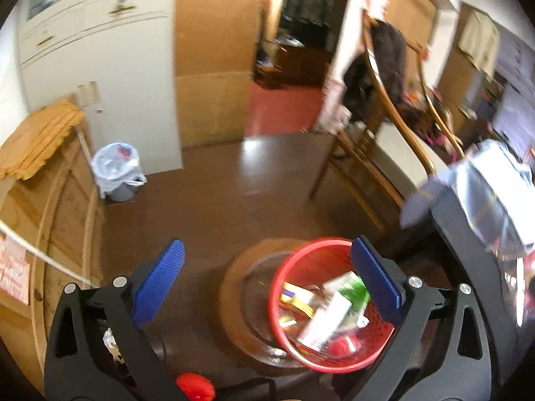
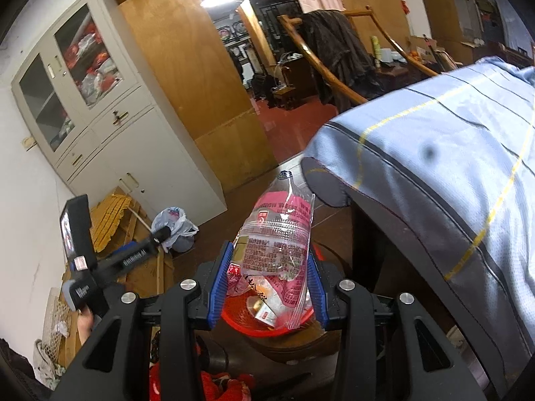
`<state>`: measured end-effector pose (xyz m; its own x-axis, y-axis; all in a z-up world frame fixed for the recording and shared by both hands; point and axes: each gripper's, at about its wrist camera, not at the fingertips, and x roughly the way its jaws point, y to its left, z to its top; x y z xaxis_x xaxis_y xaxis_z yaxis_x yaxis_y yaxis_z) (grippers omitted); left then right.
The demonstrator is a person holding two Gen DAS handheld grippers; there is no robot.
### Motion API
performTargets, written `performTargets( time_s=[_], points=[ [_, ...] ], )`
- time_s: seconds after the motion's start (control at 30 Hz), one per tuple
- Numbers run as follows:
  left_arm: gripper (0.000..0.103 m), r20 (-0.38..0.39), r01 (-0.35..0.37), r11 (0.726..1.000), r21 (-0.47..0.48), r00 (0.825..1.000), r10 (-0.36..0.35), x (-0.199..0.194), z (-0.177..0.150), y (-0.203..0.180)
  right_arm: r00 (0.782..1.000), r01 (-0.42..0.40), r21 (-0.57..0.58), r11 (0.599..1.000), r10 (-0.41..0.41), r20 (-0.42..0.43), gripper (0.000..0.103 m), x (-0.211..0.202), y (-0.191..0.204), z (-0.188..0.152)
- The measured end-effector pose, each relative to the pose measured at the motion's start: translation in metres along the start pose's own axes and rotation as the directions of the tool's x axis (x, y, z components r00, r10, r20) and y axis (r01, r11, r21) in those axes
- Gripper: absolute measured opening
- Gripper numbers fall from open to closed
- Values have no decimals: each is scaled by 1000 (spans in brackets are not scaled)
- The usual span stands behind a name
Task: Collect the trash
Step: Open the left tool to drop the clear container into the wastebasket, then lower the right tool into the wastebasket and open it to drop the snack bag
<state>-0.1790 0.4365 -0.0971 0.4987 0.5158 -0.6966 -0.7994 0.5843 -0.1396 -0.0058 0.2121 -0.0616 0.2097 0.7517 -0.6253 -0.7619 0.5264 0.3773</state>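
A red mesh basket (image 1: 334, 354) sits on a round wooden stool (image 1: 234, 287) and holds several cartons and wrappers. My left gripper (image 1: 267, 287) is open and empty above the basket. My right gripper (image 2: 269, 284) is shut on a clear plastic bag with pink print (image 2: 277, 234) and holds it upright just above the red basket (image 2: 240, 322). The left gripper's body (image 2: 110, 260) shows at the left in the right wrist view.
A small bin lined with a white bag (image 1: 117, 170) stands by the white cabinet (image 1: 110, 67). A wooden chair (image 1: 378, 153) with a dark coat stands to the right. A blue striped cushion (image 2: 434, 173) lies close on the right. Wooden boards (image 1: 43, 200) lean at the left.
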Motion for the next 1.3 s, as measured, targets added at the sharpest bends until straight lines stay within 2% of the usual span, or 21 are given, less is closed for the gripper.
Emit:
performTargets(
  time_s=[0.2,0.4,0.97,1.2,1.3],
  points=[
    [96,24,-26,995,-91,999,28,-8,10,30,999,-43,-76,996,42,-13,42,11,34,13],
    [96,-9,-64,995,-82,998,63,3,7,35,996,-73,-106,992,68,-51,42,31,53,16],
    [96,-75,-59,998,-28,996,57,23,-3,18,989,-56,-81,995,45,-138,42,72,47,3],
    [96,-31,-77,996,-34,997,76,-2,0,15,989,-79,-85,993,67,-130,42,66,47,1],
    [96,-29,-114,992,-48,993,112,-11,-8,24,988,-90,-122,988,74,-134,43,66,54,3]
  ],
)
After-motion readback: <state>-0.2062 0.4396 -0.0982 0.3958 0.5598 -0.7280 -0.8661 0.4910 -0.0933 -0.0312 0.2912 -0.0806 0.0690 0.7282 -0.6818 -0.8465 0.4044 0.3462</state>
